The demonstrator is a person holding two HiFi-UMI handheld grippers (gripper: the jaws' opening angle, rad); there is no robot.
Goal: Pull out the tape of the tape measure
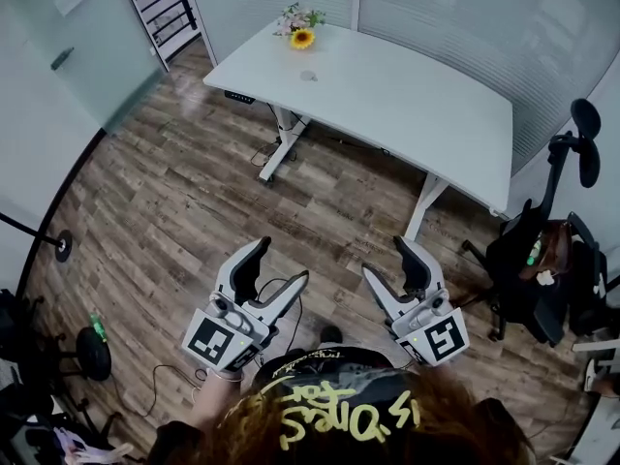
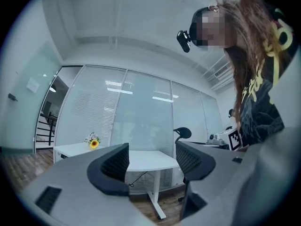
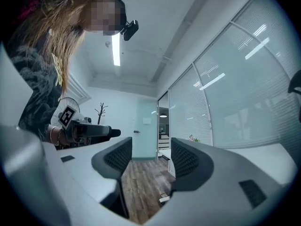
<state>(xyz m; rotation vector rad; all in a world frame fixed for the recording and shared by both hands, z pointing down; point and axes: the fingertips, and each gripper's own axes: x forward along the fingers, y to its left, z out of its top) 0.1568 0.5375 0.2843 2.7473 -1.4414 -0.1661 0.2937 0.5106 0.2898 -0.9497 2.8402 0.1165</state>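
Observation:
No tape measure shows plainly; a small pale round thing [image 1: 308, 76] lies on the white desk [image 1: 407, 105], too small to identify. My left gripper [image 1: 281, 262] is held over the wooden floor, well short of the desk, open and empty. My right gripper [image 1: 386, 258] is beside it, also open and empty. In the left gripper view the left gripper [image 2: 151, 161] points level at the desk [image 2: 141, 159], with nothing between its black pads [image 2: 115, 166]. The right gripper [image 3: 148, 157] in its own view faces floor and a glass wall, its jaws apart.
A vase with a sunflower [image 1: 301, 35] stands at the desk's far corner. A black office chair [image 1: 542, 250] stands at the right. Glass walls enclose the room, with stairs [image 1: 160, 8] at the back left. A cable [image 1: 291, 313] lies on the floor by my feet.

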